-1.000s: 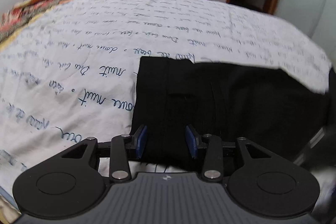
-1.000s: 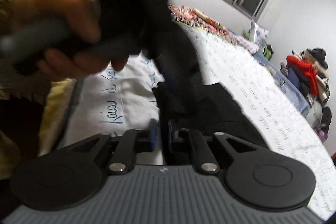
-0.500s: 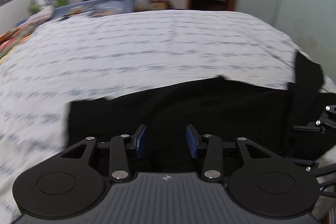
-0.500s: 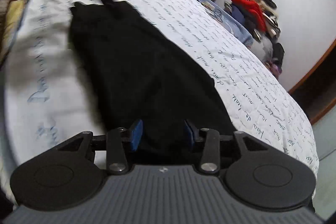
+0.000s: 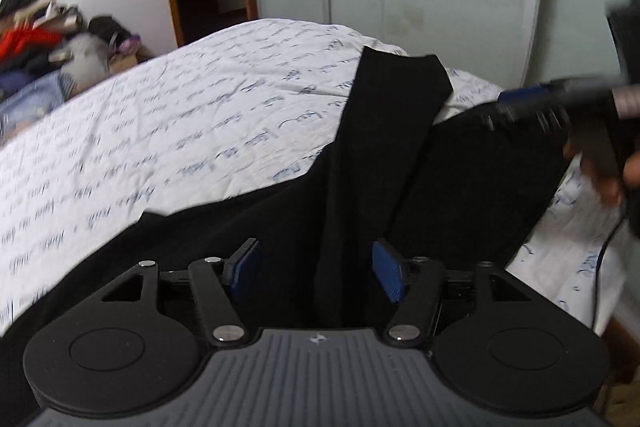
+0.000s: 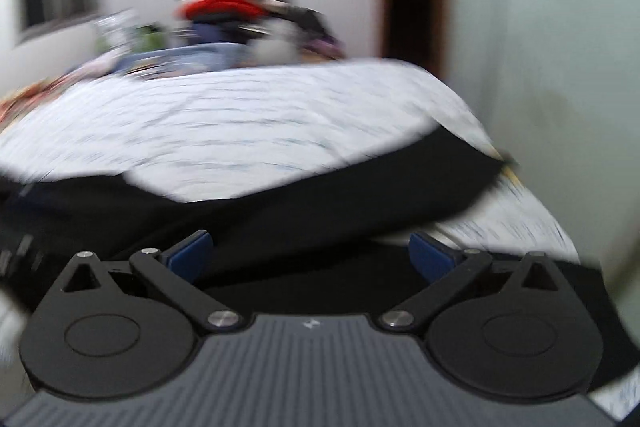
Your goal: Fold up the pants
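The black pants [image 5: 360,163] lie spread on the bed [image 5: 168,131], on the white sheet with blue handwriting. In the left wrist view one leg runs from the tool toward 12 o'clock and ends near the far edge of the bed, and a second dark part lies just beside it toward 2 o'clock. The wide part of the cloth fills the bottom of this view, from 7 to 5 o'clock.

The left tool [image 5: 316,273] is released: its blue pads stand apart, the jaws have just been opening, and the leg passes between them without being pressed. The right tool [image 6: 310,255] is also released, its jaws have just been opening very wide, and only flat cloth lies under them. In the left wrist view the right tool appears blurred at 3 o'clock, held in a hand [image 5: 612,179].

I judge the task is at an early to middle stage. The pants look laid out long and flat, maybe with the legs brought near to each other, but I cannot tell if they overlap. The folding across the length is not yet done, so the legs must be brought to the waist.
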